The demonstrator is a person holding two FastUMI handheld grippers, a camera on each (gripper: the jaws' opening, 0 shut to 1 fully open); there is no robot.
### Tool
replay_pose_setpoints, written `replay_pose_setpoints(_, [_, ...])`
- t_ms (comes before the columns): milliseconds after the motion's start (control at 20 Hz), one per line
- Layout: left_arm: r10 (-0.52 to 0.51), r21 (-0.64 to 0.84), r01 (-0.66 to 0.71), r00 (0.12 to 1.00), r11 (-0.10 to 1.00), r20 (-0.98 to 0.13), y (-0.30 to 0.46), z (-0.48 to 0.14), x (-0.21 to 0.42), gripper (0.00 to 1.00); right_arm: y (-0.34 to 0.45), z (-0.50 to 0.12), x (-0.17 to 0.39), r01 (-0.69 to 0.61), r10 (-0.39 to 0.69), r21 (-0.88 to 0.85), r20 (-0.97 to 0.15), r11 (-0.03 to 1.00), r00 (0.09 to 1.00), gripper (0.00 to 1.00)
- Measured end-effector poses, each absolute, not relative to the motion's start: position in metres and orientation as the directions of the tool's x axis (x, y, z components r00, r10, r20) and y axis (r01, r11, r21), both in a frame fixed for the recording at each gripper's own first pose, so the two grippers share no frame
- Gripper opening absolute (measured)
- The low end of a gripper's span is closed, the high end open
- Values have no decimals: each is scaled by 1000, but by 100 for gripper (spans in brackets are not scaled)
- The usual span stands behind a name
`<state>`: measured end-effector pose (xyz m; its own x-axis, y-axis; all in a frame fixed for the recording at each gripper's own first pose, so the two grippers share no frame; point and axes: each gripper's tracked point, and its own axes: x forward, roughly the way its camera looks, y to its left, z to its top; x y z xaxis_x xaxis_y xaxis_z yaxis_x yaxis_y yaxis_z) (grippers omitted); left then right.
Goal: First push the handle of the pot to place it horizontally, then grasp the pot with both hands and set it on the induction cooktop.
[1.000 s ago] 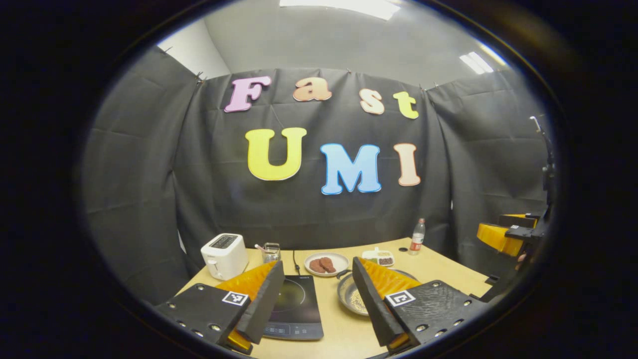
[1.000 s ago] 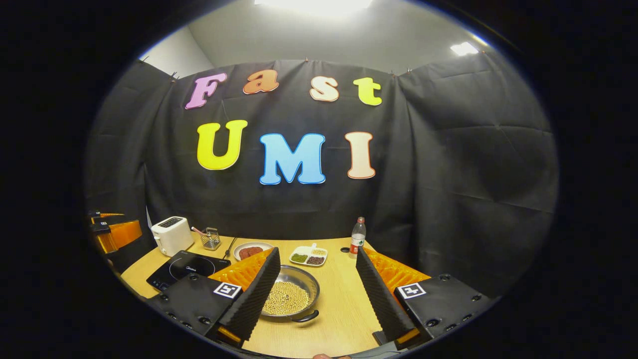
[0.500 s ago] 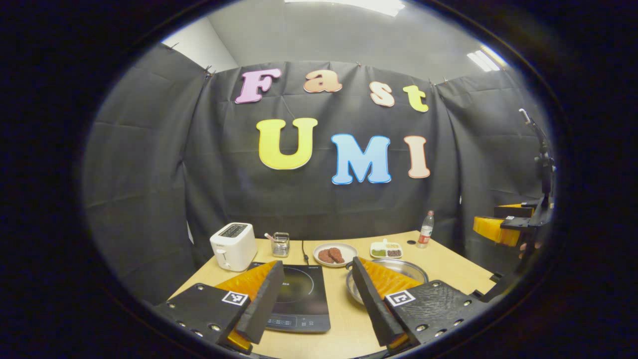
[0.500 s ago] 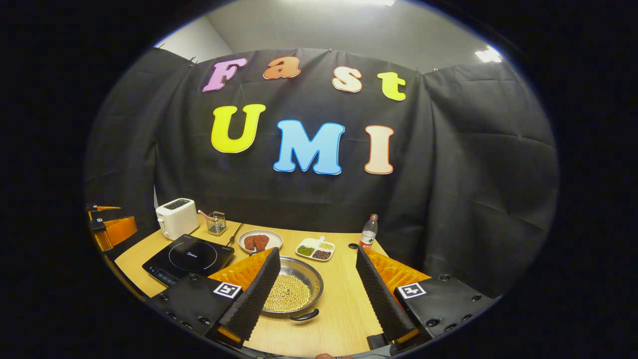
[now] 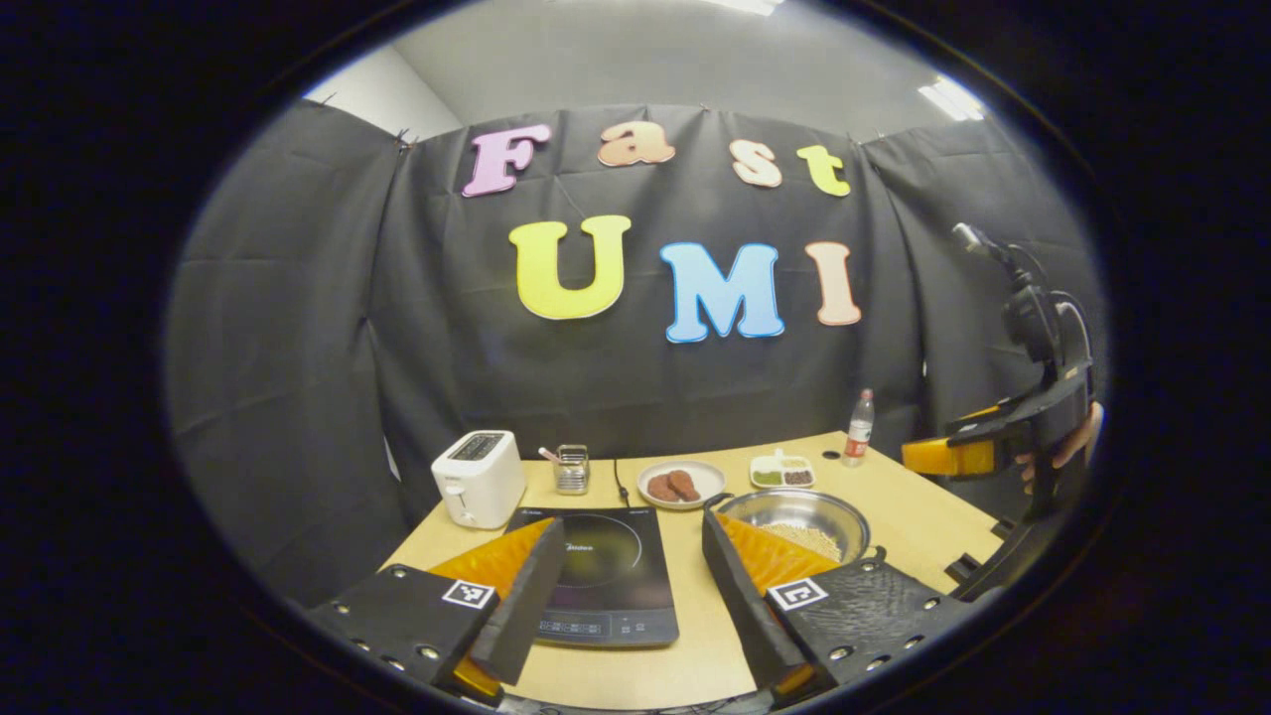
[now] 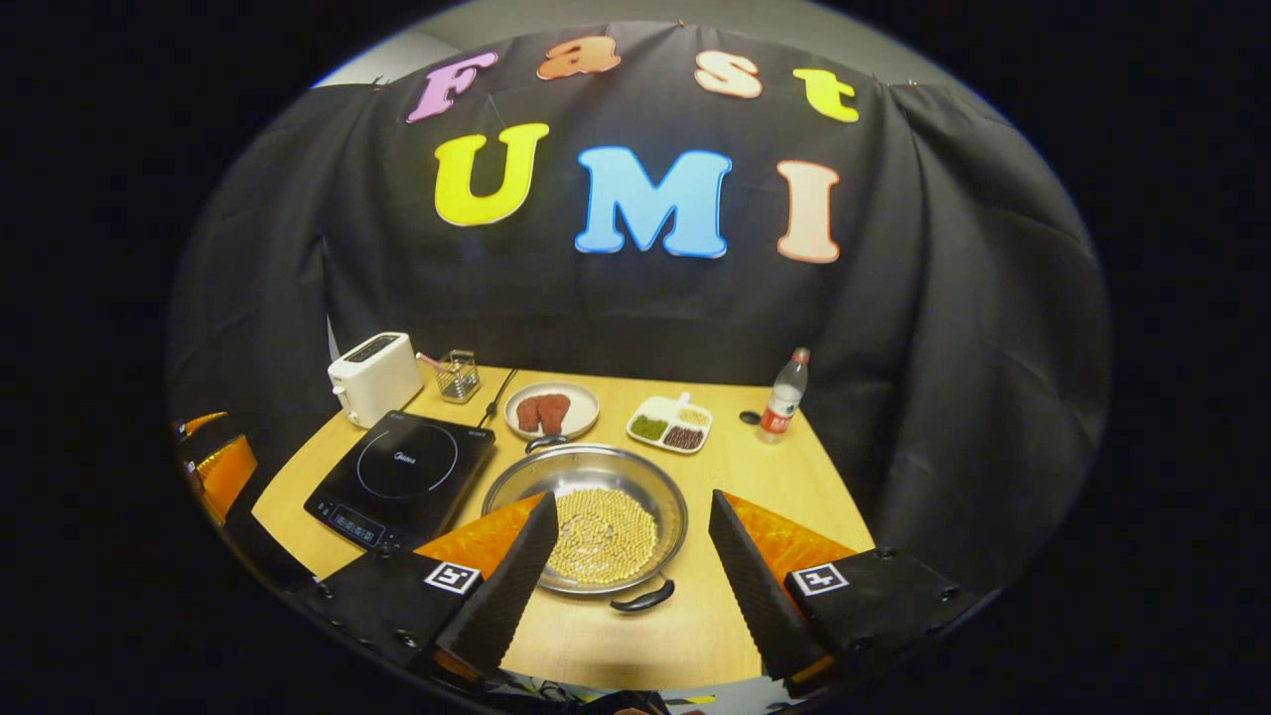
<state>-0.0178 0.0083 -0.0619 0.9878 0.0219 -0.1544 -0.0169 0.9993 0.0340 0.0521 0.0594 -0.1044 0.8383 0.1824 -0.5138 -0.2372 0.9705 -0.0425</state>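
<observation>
Right gripper view: both grippers hang above the table, neither touching the pot, and the risk is in the first push

Right gripper has its jaws spread wide with nothing between them, above the shallow round steel pot filled with pale beans, which sits on the light wooden table just right of the flat black induction cooktop; left gripper is equally wide apart and empty, over the cooktop's front edge. The pot's two small black handles lie near and far, not side to side, so it needs turning; a push too fast or too high on the near handle could slide the whole pot into the cooktop's edge or tip beans out, and a far swing might reach the white plate of brown patties behind it
</observation>
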Motion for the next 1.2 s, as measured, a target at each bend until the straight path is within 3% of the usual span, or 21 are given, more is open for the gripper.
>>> replay_pose_setpoints(250, [5,0,-5,979,1000,-204,-10,-76,-17,82,67,-163,40,-275,228,44,-690,960,687,94])
replay_pose_setpoints(300, [8,-1,-8,978,1000,-210,-12,-77,-14,82,70,-174,33,-280,242,67,-715,958,656,90])
replay_pose_setpoints(350, [13,-2,-14,977,1000,-213,-13,-77,-12,84,74,-183,31,-284,252,84,-735,955,630,78])
replay_pose_setpoints(400, [18,-4,-19,977,1000,-214,-14,-79,-10,84,78,-191,31,-292,262,95,-747,952,611,73])
replay_pose_setpoints(450, [26,-4,-28,976,1000,-217,-14,-78,-8,84,79,-198,31,-304,263,91,-760,948,595,50])
replay_pose_setpoints(550, [57,-7,-60,971,998,-231,-11,-81,-3,82,82,-215,30,-345,272,80,-787,935,554,22])
replay_pose_setpoints(600, [79,-20,-86,968,996,-238,-9,-82,-2,87,85,-221,25,-368,286,90,-802,926,524,17])
replay_pose_setpoints(650, [99,-39,-111,966,993,-239,-7,-81,-1,82,91,-227,23,-392,318,118,-809,912,494,9])
replay_pose_setpoints(750, [137,-72,-159,959,985,-247,-5,-82,2,82,93,-236,17,-414,349,156,-825,897,444,10])
replay_pose_setpoints(850, [173,-96,-206,947,974,-270,-2,-90,4,82,105,-253,21,-444,393,203,-832,873,392,2])
replay_pose_setpoints(950, [196,-112,-237,936,965,-291,-1,-95,3,82,110,-262,19,-455,431,254,-834,853,344,2])
replay_pose_setpoints(1200, [248,-129,-305,910,944,-333,9,-104,0,84,100,-291,29,-462,415,245,-855,852,311,2])
